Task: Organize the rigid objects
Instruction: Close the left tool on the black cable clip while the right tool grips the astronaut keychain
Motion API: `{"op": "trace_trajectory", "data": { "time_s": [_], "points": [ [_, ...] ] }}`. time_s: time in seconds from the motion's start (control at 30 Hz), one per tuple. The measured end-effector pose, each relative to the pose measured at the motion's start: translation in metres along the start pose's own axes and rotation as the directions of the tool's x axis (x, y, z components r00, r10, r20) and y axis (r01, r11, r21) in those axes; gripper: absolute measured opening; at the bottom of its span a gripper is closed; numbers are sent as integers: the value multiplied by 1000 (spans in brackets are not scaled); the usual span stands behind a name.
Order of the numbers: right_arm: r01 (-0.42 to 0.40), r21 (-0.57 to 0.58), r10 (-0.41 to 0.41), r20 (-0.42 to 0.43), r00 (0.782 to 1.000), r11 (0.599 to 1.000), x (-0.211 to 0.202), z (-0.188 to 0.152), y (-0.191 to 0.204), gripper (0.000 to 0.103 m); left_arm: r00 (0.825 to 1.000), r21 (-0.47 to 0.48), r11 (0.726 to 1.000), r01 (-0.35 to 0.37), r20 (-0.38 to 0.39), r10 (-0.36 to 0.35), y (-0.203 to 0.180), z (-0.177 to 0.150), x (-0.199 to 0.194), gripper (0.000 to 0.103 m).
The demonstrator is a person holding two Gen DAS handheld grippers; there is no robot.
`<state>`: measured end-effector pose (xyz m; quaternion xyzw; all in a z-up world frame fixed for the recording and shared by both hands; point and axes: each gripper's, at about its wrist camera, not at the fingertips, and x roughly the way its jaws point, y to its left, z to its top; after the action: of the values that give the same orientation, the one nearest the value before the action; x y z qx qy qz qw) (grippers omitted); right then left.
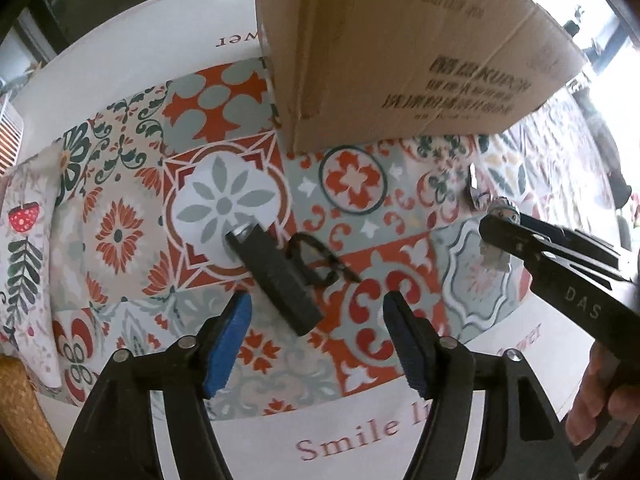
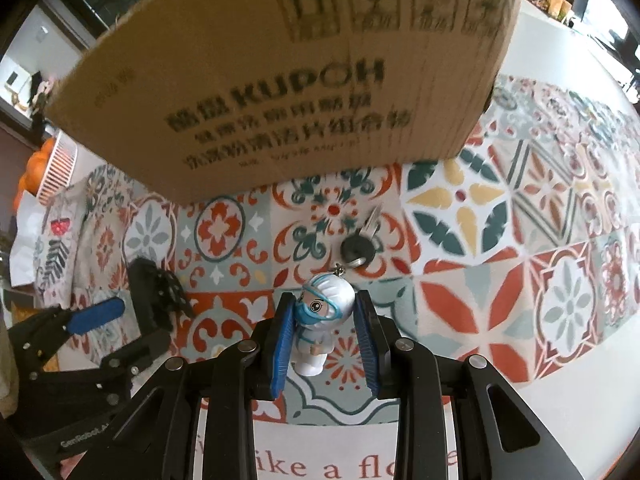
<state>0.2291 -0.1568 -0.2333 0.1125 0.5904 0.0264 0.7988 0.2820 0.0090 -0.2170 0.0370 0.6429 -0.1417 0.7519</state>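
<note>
Clamping a small white-and-blue plastic figurine keychain (image 2: 320,320) by its rounded head, the right hand-held gripper (image 2: 326,336) has its ribbed blue pads pressed against either side, so the little figure hangs just above the counter (image 2: 520,360) with its patterned tile-print cloth; the chain trails up to a black-headed metal key (image 2: 362,246) that still seems to rest on the cloth. I'd guess the grip sits on the head because it is the widest, hardest part and won't slip. The left hand-held gripper (image 1: 318,340) stands open and empty, pointing down over a black rectangular padlock with a dark curved shackle (image 1: 280,276) that lies flat on the cloth, close ahead of the pads but apart from them. Behind both stands a brown corrugated cardboard box (image 2: 280,80), matte and printed with dark lettering, likely where these hard bits belong. A person's fingers (image 1: 600,400) wrap the right tool's handle.
</note>
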Motion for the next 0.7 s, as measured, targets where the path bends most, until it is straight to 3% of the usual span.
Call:
{"op": "trace_trajectory", "data": {
  "time_s": [0.13,0.27,0.43,0.53,0.6,0.7],
  "points": [
    [14,-12,-14,15,1000,1000,-8,5,-4,31,1000,-82,997,-10,-15,9,1,15,8,68],
    [27,-24,-26,13,1000,999,-7,17,-7,31,998,-155,986,-70,-18,68,4,21,16,67],
    [29,-23,-29,-6,1000,999,-1,28,-11,31,998,-230,971,-68,-23,64,11,29,31,65],
    [33,-23,-33,-12,999,999,3,29,-12,31,996,-259,962,-84,-32,79,11,31,38,61],
    [37,-24,-38,-15,999,999,6,30,-9,31,996,-270,959,-82,-39,74,10,32,46,51],
    [38,-33,-39,-20,999,999,10,30,-5,31,997,-283,956,-72,-30,66,9,27,50,46]
  ]
}}
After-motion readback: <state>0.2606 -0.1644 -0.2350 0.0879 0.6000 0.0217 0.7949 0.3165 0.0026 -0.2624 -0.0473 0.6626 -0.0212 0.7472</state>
